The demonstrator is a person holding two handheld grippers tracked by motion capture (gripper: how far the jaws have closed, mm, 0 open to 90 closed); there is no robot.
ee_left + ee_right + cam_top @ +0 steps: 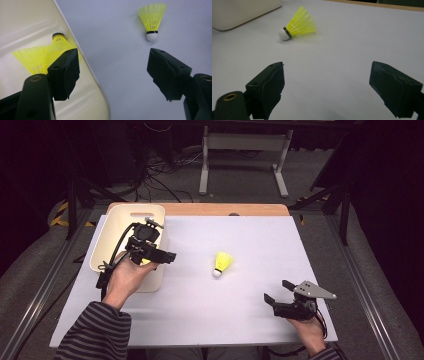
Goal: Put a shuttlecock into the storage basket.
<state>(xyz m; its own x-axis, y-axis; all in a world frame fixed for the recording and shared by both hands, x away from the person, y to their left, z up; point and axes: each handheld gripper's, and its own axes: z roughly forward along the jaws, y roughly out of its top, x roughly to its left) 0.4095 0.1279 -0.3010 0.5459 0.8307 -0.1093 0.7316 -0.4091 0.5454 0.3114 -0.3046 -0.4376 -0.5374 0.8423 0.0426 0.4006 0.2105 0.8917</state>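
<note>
High view: our fingers gape empty on both grippers; the shuttlecock beside the bin could roll if we nudge its skirt.

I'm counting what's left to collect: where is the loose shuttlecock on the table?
In the high view, the shuttlecock lies on its side near the white table's middle, right of the cream bin, between both hand-held grippers.

Left claw and right claw both gape wide, empty
</note>
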